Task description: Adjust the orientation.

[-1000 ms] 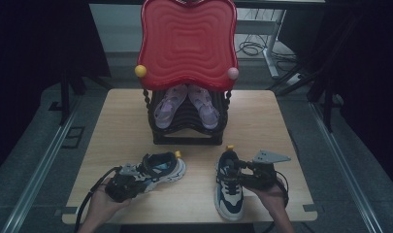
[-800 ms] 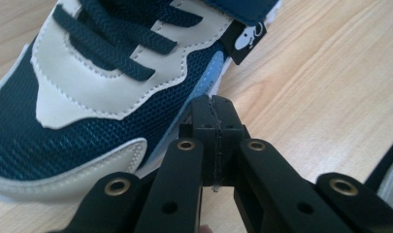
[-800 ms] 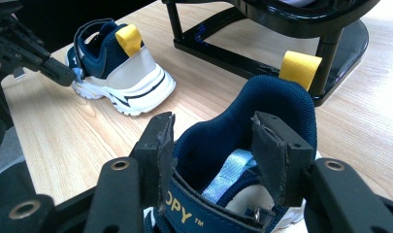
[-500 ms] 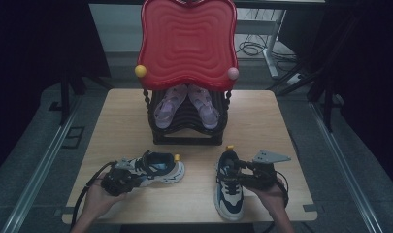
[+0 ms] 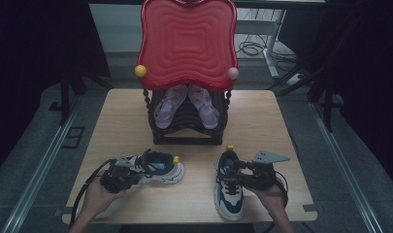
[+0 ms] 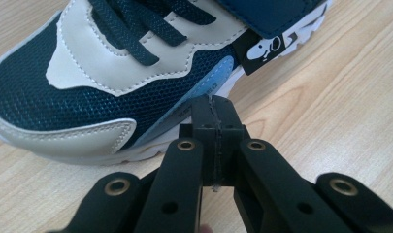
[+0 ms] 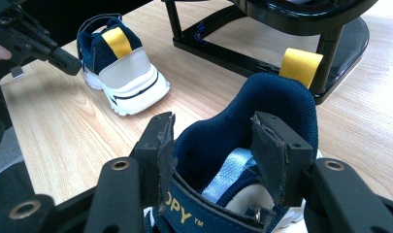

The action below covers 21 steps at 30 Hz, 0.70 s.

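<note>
Two navy-and-cream sneakers lie on the wooden table (image 5: 262, 121). The left sneaker (image 5: 157, 167) (image 6: 102, 68) lies sideways, its yellow heel tab to the right. My left gripper (image 5: 130, 174) (image 6: 216, 104) is shut with nothing between its jaws, tips right at that shoe's white sole near the toe. The right sneaker (image 5: 229, 191) (image 7: 262, 102) points toward the person. My right gripper (image 5: 234, 172) (image 7: 216, 141) is shut on it, jaws straddling the tongue and strap at the shoe's opening. In the right gripper view the left sneaker (image 7: 119, 63) lies farther off.
A black shoe rack (image 5: 187, 133) stands mid-table with a pair of pink shoes (image 5: 167, 104) on it and a red wavy panel (image 5: 187, 43) on top. The rack's base (image 7: 218, 48) sits just beyond the right sneaker. Table edges are close to both hands.
My left gripper has slid a little to the left, back from over the left sneaker's toe end. The right gripper and its shoe have stayed put.
</note>
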Each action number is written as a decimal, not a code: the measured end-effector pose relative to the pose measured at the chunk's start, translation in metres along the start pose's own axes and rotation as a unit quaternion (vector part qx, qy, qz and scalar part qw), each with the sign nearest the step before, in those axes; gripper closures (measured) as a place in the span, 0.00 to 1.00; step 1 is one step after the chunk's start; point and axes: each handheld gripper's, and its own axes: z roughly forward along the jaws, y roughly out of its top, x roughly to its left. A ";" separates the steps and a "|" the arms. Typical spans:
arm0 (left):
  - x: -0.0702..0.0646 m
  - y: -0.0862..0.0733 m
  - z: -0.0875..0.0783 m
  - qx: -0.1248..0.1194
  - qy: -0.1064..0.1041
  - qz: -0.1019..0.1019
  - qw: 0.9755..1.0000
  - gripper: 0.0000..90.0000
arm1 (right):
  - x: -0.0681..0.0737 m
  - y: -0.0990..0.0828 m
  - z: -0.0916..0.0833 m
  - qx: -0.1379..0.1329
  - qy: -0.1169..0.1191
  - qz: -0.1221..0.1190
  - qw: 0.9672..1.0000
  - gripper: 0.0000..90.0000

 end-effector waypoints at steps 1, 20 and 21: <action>0.001 0.000 0.000 0.001 0.001 0.000 1.000 1.00 | 0.000 0.000 0.000 0.000 0.000 0.000 1.000 0.57; -0.002 -0.002 -0.018 -0.038 -0.011 -0.006 0.999 1.00 | 0.003 0.002 -0.002 -0.006 0.018 0.003 1.000 0.57; -0.002 -0.002 -0.022 -0.047 -0.013 -0.009 0.999 1.00 | 0.005 0.004 -0.002 -0.007 0.020 0.000 1.000 0.57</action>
